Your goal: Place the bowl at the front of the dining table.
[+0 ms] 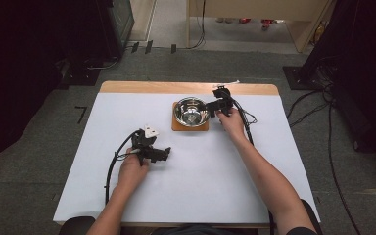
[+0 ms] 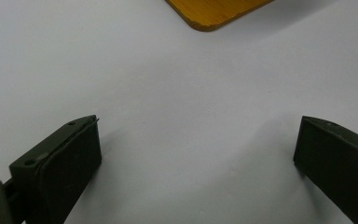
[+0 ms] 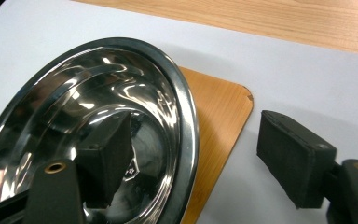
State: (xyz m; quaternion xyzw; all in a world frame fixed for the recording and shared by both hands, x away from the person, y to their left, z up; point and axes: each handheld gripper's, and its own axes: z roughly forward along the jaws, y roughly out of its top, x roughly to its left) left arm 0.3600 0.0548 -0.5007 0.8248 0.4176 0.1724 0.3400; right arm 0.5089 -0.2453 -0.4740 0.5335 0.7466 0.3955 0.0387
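A shiny steel bowl stands on a small wooden board at the far middle of the table. My right gripper reaches in from the bowl's right side. In the right gripper view the right gripper is open astride the bowl's rim: one jaw hangs inside the bowl, the other over the board and table, and neither pad touches the rim. My left gripper rests low over the table nearer the front, pointing right. The left gripper is open with bare white table between its jaws.
The table has a white cover, with a strip of bare wood along its far edge. A corner of the board shows ahead of the left jaws. Black cables trail from both grippers.
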